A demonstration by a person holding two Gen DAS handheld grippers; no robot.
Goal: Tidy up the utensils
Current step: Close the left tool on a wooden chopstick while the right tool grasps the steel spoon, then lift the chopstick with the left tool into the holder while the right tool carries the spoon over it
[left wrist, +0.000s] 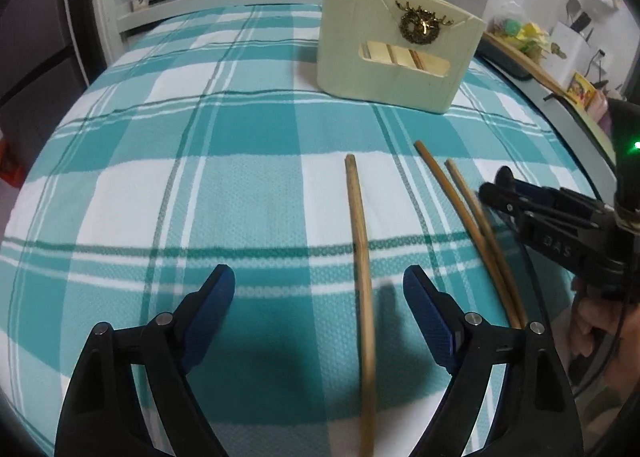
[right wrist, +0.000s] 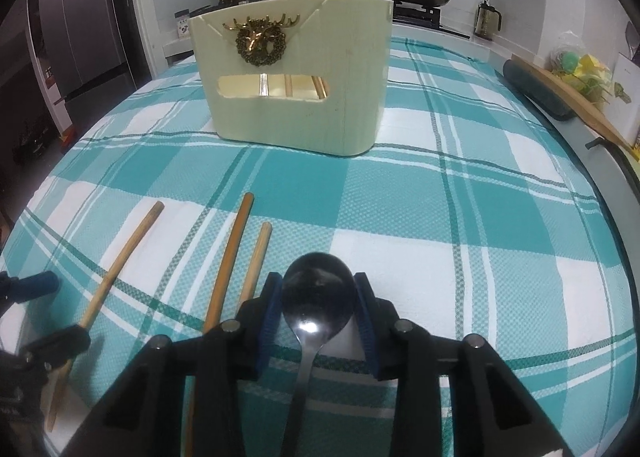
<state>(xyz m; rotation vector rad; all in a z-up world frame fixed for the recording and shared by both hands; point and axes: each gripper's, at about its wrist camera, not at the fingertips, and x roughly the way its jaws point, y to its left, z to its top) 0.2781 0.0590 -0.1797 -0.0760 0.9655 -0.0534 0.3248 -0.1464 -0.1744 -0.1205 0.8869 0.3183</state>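
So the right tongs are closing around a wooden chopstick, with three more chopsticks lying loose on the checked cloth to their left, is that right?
Not quite. The right wrist view shows the right tongs closing around a dark metal spoon, not a wooden chopstick. The rest holds: three chopsticks lie loose on the checked cloth to their left.

A utensil holder (right wrist: 292,85) is set on the table (right wrist: 460,217) at twelve o'clock, with chopsticks stood in it. Three loose chopsticks (right wrist: 230,257) are laid before it toward seven o'clock. A spoon (right wrist: 318,297) is placed right of them, at six o'clock.
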